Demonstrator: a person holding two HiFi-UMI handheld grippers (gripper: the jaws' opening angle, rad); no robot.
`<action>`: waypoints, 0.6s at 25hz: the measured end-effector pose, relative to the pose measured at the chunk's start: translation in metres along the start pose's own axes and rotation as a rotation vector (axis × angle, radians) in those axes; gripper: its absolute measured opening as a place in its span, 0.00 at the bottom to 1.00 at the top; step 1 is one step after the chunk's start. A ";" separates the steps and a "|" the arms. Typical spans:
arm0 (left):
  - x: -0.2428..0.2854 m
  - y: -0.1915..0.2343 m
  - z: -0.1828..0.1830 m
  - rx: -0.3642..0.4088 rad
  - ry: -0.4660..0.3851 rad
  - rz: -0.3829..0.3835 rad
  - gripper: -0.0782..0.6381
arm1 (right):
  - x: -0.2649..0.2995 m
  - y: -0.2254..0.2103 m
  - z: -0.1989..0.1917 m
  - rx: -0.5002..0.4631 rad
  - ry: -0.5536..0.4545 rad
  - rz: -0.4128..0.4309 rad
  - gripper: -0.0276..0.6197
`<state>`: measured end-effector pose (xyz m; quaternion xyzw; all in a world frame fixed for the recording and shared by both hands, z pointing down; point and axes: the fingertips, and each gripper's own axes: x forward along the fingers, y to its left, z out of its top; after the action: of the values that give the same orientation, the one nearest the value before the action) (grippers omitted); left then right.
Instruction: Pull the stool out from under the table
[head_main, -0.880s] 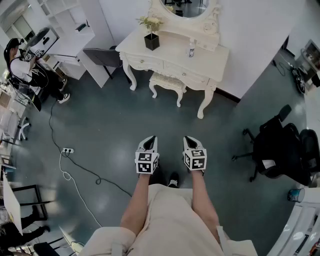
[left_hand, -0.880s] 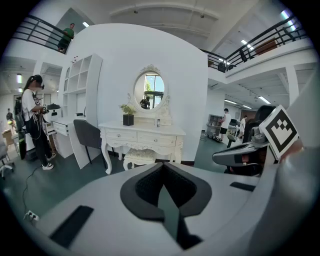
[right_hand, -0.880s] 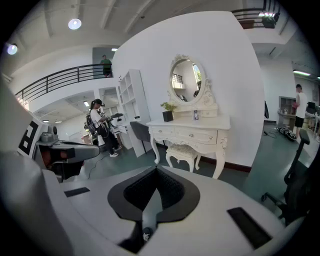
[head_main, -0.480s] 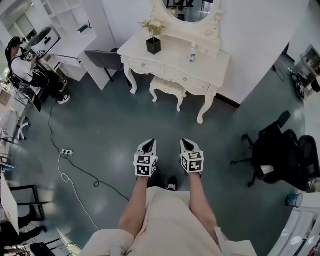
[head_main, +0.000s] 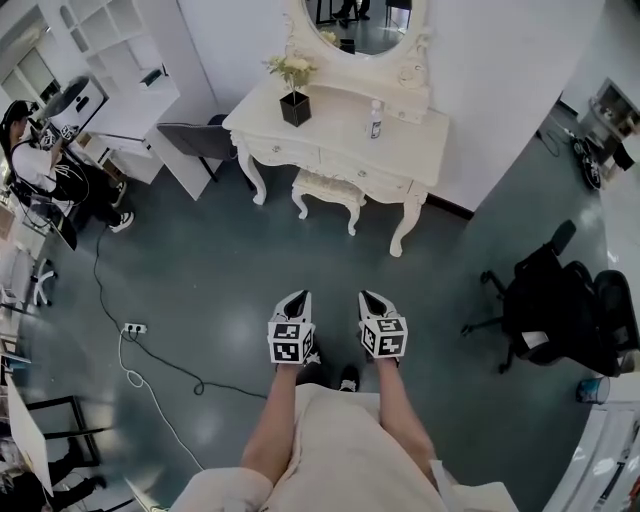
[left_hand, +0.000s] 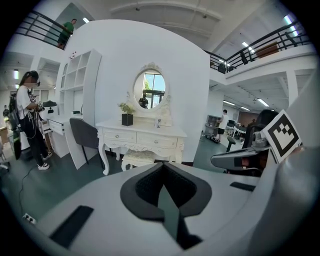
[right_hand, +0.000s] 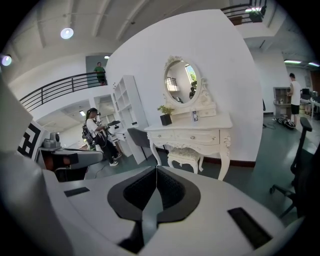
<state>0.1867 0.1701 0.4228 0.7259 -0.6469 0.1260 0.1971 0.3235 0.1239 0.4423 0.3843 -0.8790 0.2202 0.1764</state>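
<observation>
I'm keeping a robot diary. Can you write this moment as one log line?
stool: tucked under dressing table, untouched | left gripper: shut, empty | right gripper: shut, empty | both far from stool

Left gripper (head_main: 301, 297): lower centre of the head view, jaws pressed together with nothing between them, tip aimed toward the top of the frame.
Right gripper (head_main: 367, 297): just right of the left one, apart from it, jaws likewise closed and empty, same heading.
Left forearm (head_main: 270, 420): bare, reaching up from the bottom edge.
Right forearm (head_main: 402, 410): bare, roughly parallel to the left.
</observation>
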 end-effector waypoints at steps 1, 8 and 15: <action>0.003 0.005 0.004 -0.002 0.001 -0.005 0.13 | 0.004 0.000 0.003 0.009 0.000 -0.006 0.11; 0.021 0.036 0.034 -0.016 -0.025 -0.029 0.13 | 0.029 0.001 0.023 0.043 0.011 -0.048 0.11; 0.035 0.073 0.039 -0.014 -0.024 -0.059 0.13 | 0.062 0.012 0.033 0.046 0.027 -0.066 0.11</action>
<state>0.1168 0.1151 0.4127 0.7445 -0.6285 0.1069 0.1981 0.2697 0.0770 0.4414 0.4142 -0.8580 0.2396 0.1864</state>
